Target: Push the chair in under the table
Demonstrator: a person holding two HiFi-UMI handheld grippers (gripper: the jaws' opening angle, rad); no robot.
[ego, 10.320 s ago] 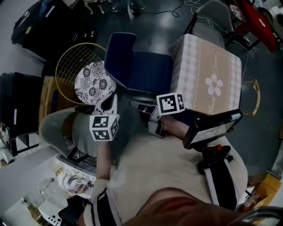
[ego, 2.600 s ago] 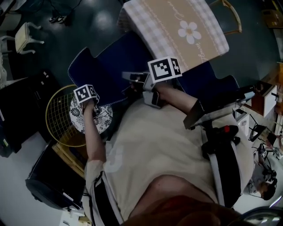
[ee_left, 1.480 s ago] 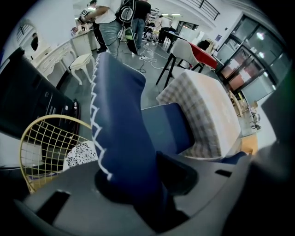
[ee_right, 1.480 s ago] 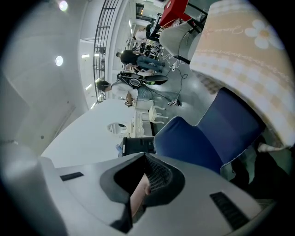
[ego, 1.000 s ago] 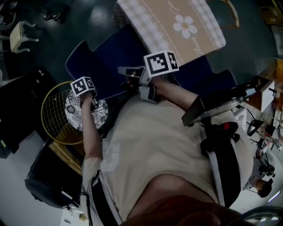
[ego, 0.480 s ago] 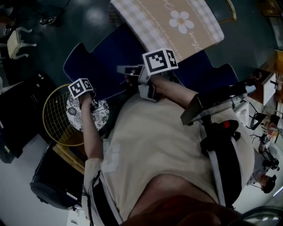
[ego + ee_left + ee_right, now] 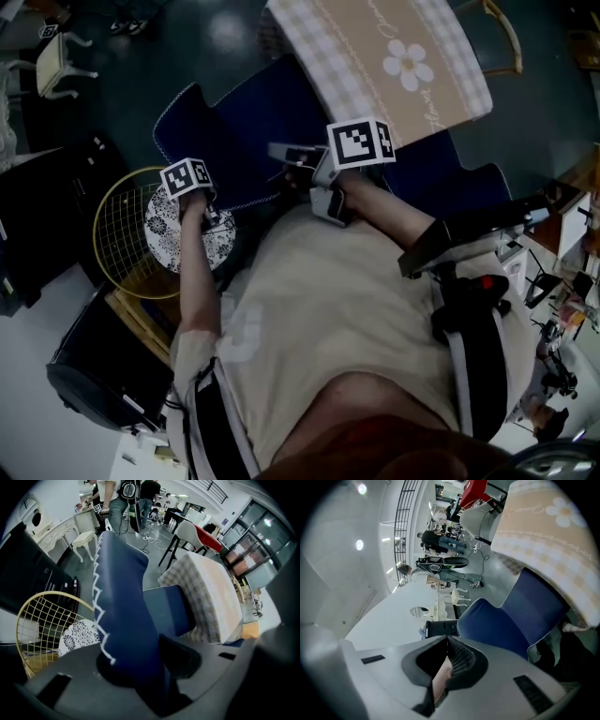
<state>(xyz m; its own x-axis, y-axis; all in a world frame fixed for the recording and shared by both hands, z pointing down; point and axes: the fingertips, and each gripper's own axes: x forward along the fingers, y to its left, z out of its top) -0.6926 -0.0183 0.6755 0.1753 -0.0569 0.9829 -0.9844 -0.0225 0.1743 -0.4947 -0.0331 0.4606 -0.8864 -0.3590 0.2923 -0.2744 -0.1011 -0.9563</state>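
Clamping the chair (image 7: pixel 214 131) by its back, the left gripper (image 7: pixel 216 223) has kept still this past second, the right gripper (image 7: pixel 279 153) hanging shut and empty over the seat, already partly under the table (image 7: pixel 375 56), so the push seems paused.

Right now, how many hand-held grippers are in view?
2. The left hand-held gripper grips the backrest of the blue chair; the right hand-held gripper is shut, near the checked-cloth table.

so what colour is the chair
The chair is dark blue with white edge stitching; clearest in left gripper view.
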